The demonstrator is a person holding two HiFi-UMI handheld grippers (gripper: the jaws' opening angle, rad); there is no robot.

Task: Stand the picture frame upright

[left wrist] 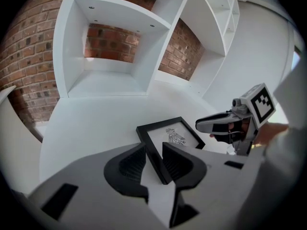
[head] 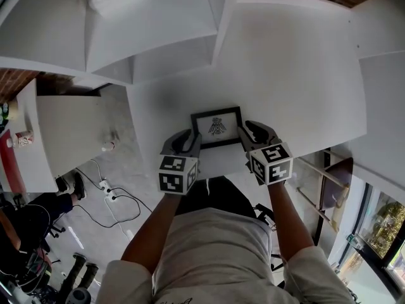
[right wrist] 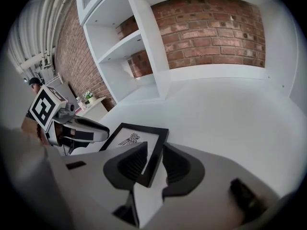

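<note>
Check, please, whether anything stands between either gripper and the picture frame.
Nothing visible does. The picture frame lies flat on the white surface, its left edge between the open jaws of the left gripper, its right edge between those of the right gripper.

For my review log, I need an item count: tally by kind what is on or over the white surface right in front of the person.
picture frame: 1
tools: 2, the left tool and the right tool
total: 3
</note>
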